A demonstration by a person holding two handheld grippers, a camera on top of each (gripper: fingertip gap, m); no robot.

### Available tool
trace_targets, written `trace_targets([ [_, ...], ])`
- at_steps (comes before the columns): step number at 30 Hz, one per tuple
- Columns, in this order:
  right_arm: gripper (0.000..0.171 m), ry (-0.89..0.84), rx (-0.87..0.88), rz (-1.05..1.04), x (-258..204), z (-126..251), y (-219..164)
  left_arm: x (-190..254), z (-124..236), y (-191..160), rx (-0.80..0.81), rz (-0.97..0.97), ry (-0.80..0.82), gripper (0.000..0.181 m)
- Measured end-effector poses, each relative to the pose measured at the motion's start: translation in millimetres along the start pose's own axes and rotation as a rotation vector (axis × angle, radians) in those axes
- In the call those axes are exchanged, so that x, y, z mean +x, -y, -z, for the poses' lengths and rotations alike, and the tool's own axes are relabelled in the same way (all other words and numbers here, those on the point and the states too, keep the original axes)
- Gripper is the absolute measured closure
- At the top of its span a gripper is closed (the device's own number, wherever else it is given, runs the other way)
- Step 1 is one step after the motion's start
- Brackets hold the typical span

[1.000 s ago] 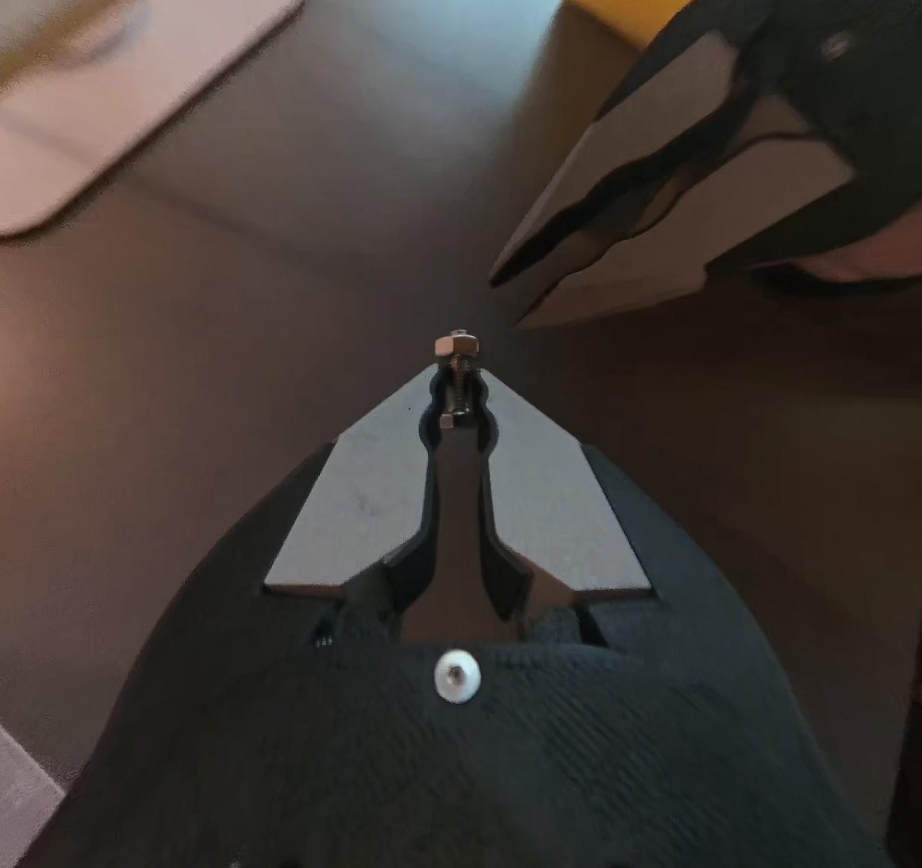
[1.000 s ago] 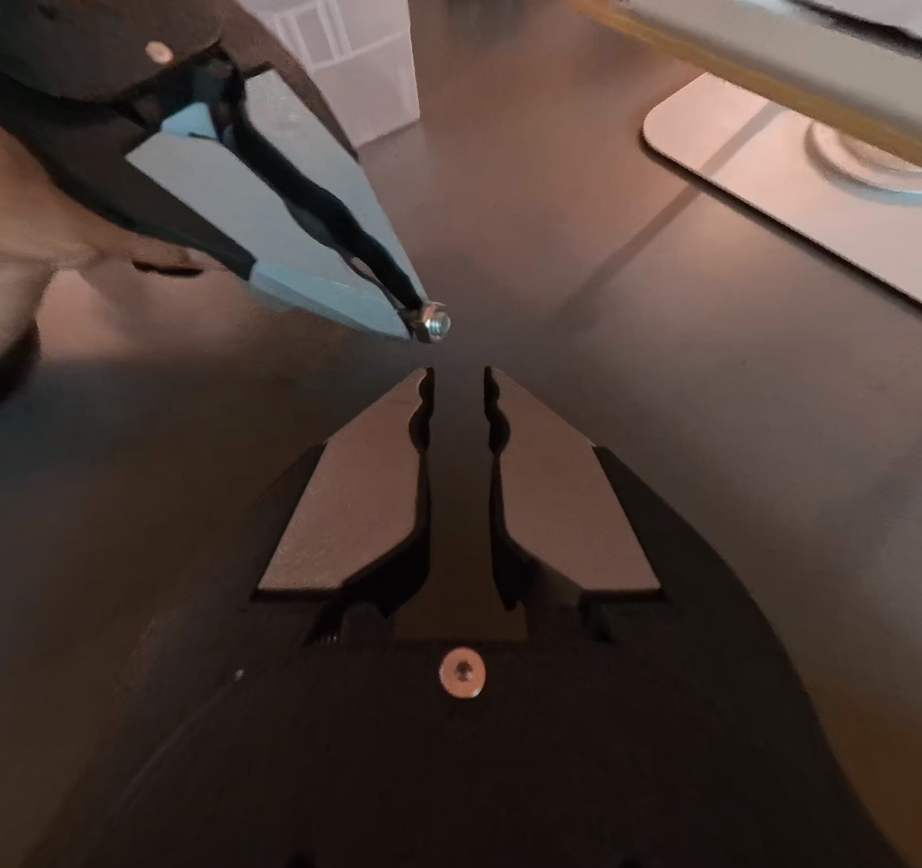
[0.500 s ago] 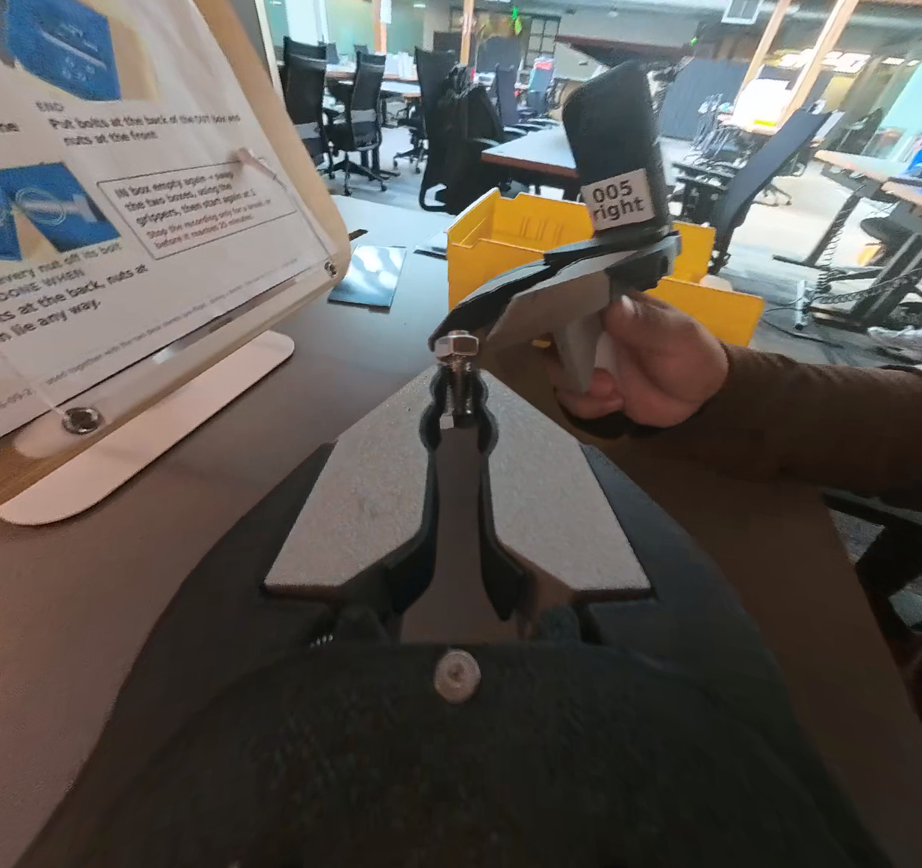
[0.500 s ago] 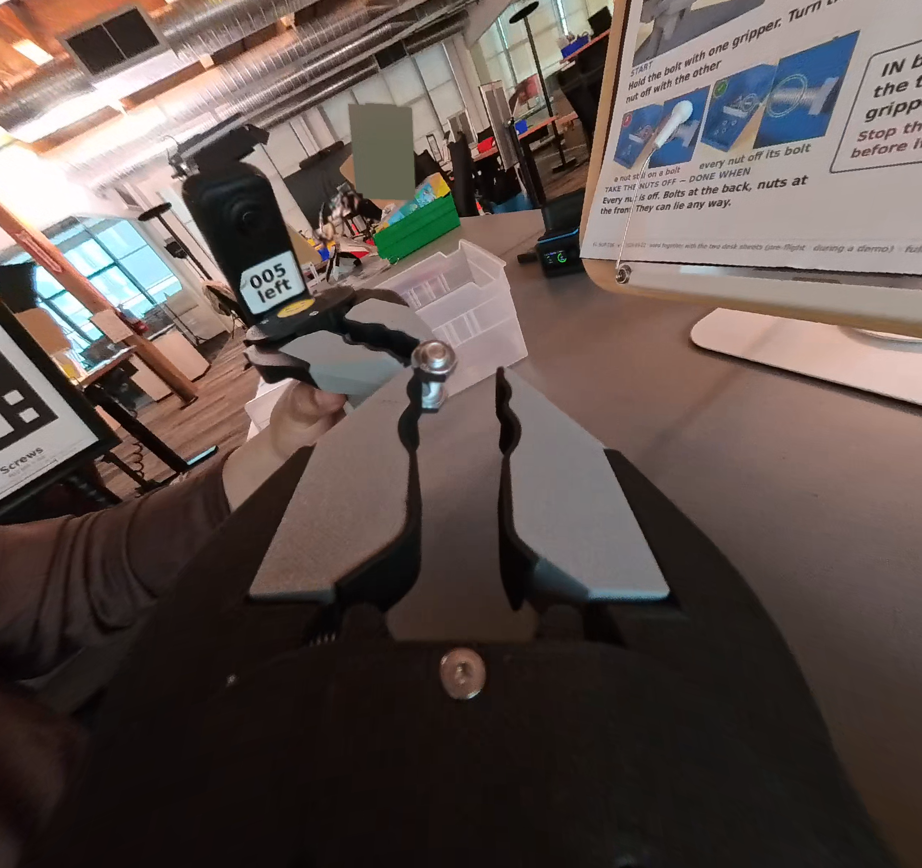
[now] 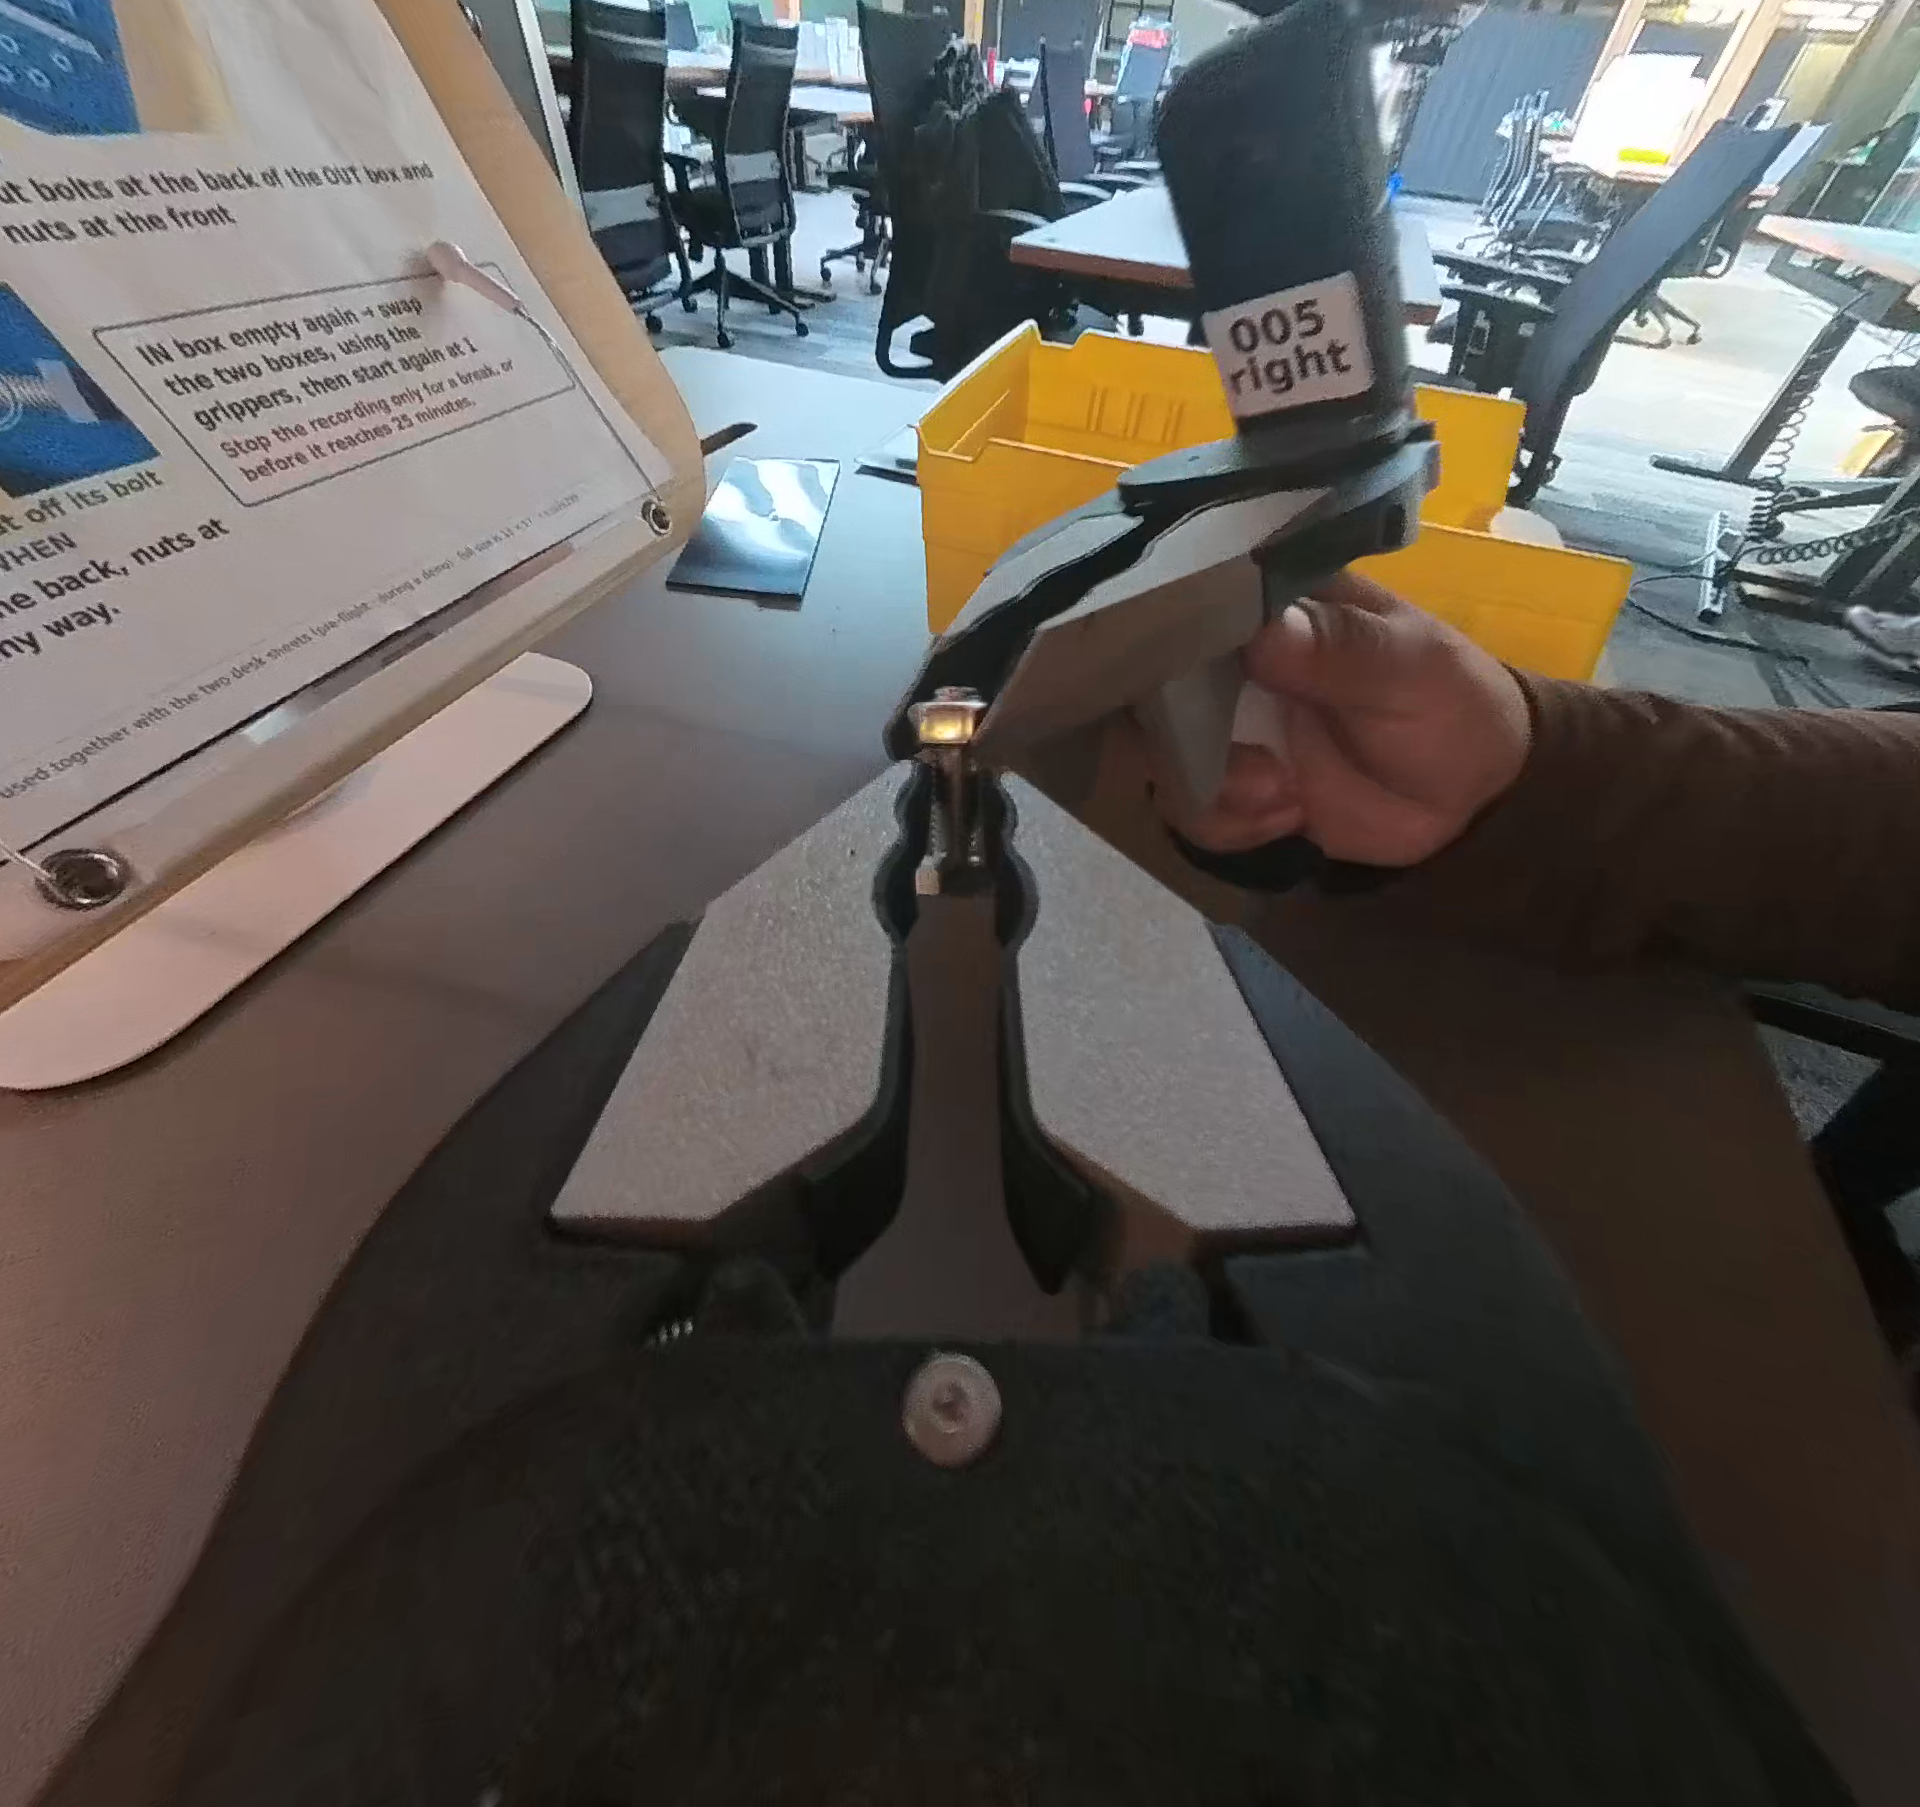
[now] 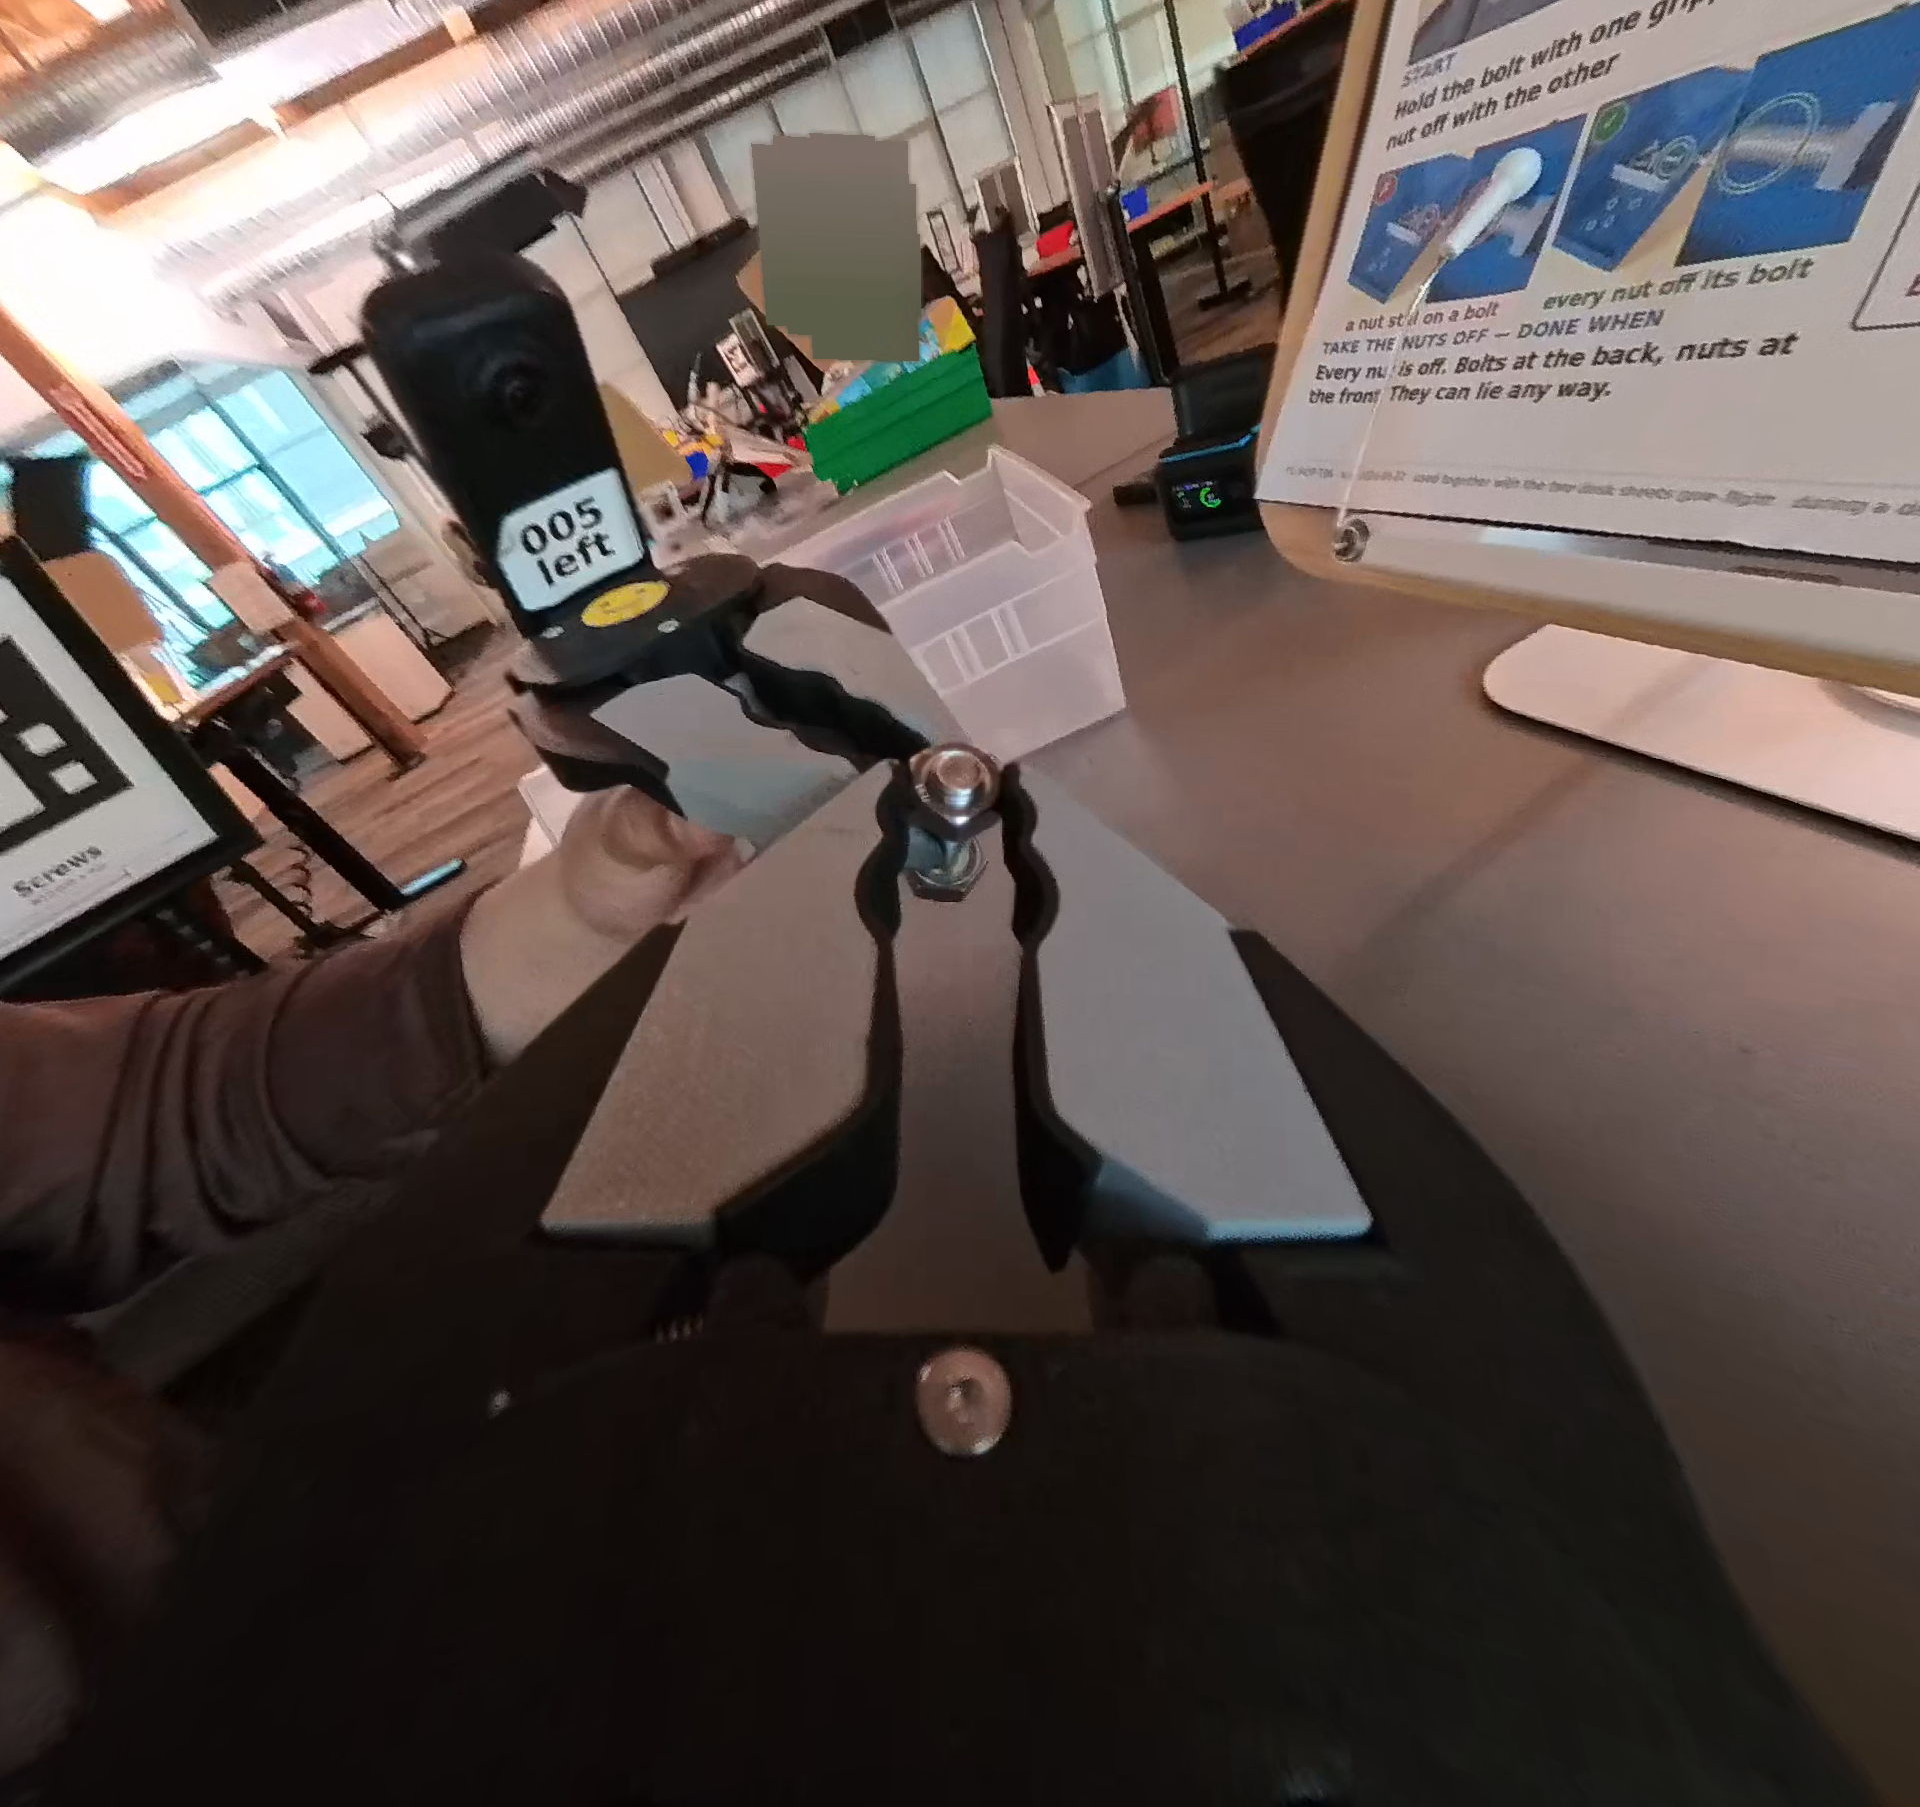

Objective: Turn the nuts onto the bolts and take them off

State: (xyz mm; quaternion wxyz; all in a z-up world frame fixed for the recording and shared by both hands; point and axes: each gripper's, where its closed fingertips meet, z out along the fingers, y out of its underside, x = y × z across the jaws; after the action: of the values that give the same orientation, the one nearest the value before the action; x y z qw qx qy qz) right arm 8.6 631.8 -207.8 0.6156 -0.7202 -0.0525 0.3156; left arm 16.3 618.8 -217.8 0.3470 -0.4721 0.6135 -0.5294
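Two tools met on one bolt above the table.

The left tool (image 5: 953,838) pinched the bolt (image 5: 954,827) upright by its shank. The right tool (image 6: 951,822) was closed narrow around the nut (image 5: 945,721) at the bolt's top end. Beyond them stood a sign stand (image 5: 312,791), a clear bin (image 6: 987,604) and a yellow bin (image 5: 1039,469) on the table (image 5: 727,677).

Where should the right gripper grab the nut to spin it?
Probably on two opposite flat sides of the nut, coming in over the bolt's free end. The left gripper clamps the shank below, so only that end sticks out.
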Motion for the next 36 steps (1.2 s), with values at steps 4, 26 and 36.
trace_targets([
  [4,0.158,-0.058,-0.012,0.069,2.2,0.8,0.4,-2.5,-3.1,-10.3,-0.049,0.043,-0.012,0.170],
  [26,0.165,-0.150,0.090,0.157,8.9,15.4,20.3,-12.2,6.8,4.5,0.030,0.041,0.062,0.173],
  [36,0.122,-0.181,0.077,0.183,4.6,7.0,15.7,2.7,1.5,8.9,0.036,-0.037,0.048,0.173],
])
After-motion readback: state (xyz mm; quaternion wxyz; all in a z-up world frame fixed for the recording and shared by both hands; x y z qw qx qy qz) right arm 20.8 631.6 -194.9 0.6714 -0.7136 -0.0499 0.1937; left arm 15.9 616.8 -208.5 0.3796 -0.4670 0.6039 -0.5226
